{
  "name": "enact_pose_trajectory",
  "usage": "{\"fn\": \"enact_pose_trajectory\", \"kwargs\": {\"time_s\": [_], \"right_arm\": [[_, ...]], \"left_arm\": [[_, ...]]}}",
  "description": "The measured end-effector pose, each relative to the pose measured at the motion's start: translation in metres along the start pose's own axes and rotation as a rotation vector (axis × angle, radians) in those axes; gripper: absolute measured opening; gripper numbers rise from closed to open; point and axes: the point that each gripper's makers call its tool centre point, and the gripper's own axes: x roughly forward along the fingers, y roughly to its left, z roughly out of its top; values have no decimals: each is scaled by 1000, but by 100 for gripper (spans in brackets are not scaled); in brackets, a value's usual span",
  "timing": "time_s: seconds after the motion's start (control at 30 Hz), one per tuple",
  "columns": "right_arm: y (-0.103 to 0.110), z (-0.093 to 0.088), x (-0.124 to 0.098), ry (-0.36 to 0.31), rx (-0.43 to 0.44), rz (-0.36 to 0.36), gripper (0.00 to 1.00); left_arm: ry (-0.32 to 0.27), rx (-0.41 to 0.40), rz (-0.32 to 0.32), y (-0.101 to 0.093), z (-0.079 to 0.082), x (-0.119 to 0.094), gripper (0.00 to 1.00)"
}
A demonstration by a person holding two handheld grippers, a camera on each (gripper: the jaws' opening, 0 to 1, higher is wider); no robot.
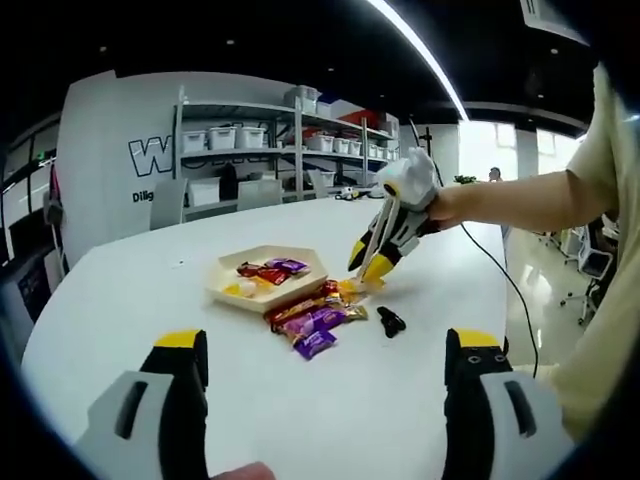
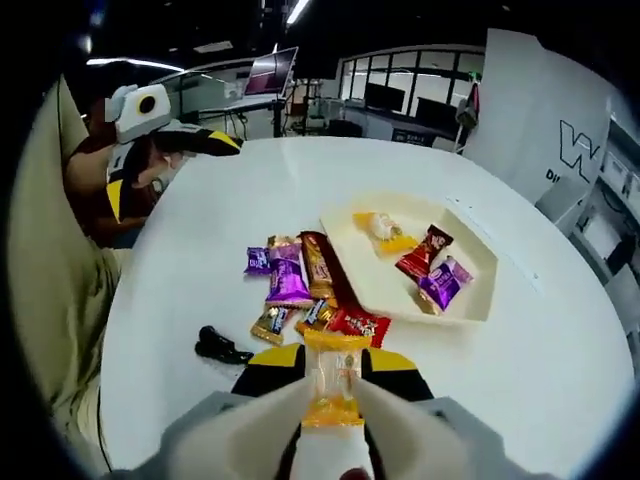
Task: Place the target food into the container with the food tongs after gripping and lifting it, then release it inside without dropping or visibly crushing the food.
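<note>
White plastic food tongs (image 2: 335,420) in right gripper (image 2: 335,395) pinch orange-ended clear-wrapped candy (image 2: 334,378) — cream hexagonal tray (image 2: 470,290) transfer pending; left gripper (image 1: 325,385) jaws open, empty.

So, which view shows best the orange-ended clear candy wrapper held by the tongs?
The right gripper view: the orange-ended clear candy wrapper sits close, pinched between the white food tongs. In the left gripper view it is small and distant.

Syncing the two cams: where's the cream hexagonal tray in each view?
Left gripper view: the tray lies left of centre on the white table, behind the pile of wrapped snacks.
Right gripper view: the tray lies right of centre, to the right of the snacks.
Shared landmark: the small black object beside the pile.
</note>
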Motion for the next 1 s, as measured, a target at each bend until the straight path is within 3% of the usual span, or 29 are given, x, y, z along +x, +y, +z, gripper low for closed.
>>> {"fn": "enact_pose_trajectory", "kwargs": {"time_s": [0.6, 1.0], "right_arm": [[-8, 33, -25, -31, 16, -28, 16], [-19, 66, -19, -45, -16, -22, 17]], "left_arm": [[-4, -2, -4, -2, -1, 0, 96], [-5, -1, 2, -1, -3, -3, 96]]}}
